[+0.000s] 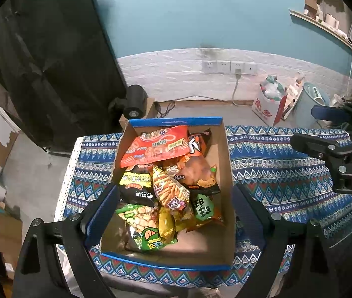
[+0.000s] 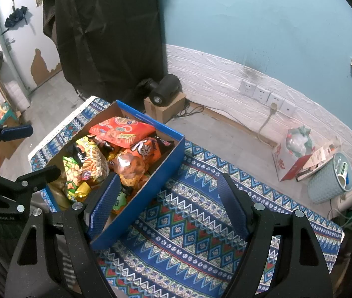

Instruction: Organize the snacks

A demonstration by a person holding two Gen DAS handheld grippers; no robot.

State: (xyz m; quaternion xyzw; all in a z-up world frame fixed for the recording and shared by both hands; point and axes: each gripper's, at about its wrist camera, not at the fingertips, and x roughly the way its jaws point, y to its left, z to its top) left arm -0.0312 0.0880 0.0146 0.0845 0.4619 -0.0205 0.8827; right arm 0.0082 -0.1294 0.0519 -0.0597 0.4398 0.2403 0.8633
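A cardboard box with blue rim (image 1: 176,121) (image 2: 173,159) sits on a patterned blue tablecloth (image 1: 275,173) (image 2: 190,231). It holds several snack bags: a large orange-red bag (image 1: 156,146) (image 2: 121,131) on top at the far end, a black and yellow bag (image 1: 136,183), a chip-stick bag (image 1: 171,188) (image 2: 89,166), a green peanut bag (image 1: 138,221). My left gripper (image 1: 173,213) is open and empty above the box's near end. My right gripper (image 2: 168,198) is open and empty over the cloth, right of the box; it also shows in the left wrist view (image 1: 312,129).
Past the table's far edge are a black device on a small carton (image 2: 166,92), a wall socket strip (image 1: 228,67), a red and white bag (image 2: 290,159) and a pale blue bin (image 2: 332,178). A black cloth hangs at the left (image 1: 51,57).
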